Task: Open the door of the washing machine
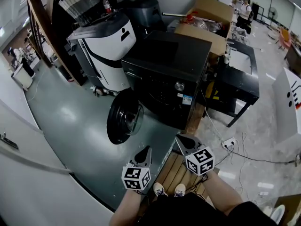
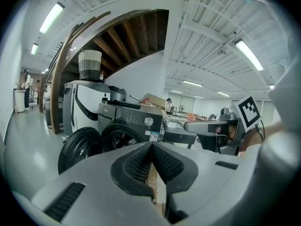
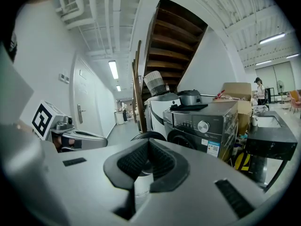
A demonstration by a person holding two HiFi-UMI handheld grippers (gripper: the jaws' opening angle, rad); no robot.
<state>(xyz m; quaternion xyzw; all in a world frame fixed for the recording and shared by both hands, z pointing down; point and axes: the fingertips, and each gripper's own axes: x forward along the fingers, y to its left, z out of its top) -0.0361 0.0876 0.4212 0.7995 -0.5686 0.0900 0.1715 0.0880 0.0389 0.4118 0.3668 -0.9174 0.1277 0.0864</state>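
A black front-loading washing machine [image 1: 164,74] stands in the middle of the head view. Its round glass door [image 1: 124,117] hangs swung wide open to the left, with the drum opening uncovered. My left gripper [image 1: 144,150] and right gripper [image 1: 180,139] hover side by side in front of the machine, apart from it, both shut with nothing between the pads. In the left gripper view the machine [image 2: 129,121] and its open door [image 2: 80,147] lie beyond the closed left gripper [image 2: 151,145]. The right gripper view shows the machine [image 3: 202,126] past the closed right gripper [image 3: 149,141].
A white appliance [image 1: 103,46] with a basket [image 1: 84,4] on top stands left of the machine. Cardboard boxes [image 1: 207,18] sit behind it, and a black table [image 1: 240,79] is at the right. A wooden pallet [image 1: 176,171] lies underfoot. Cables and a power strip [image 1: 229,142] trail on the floor.
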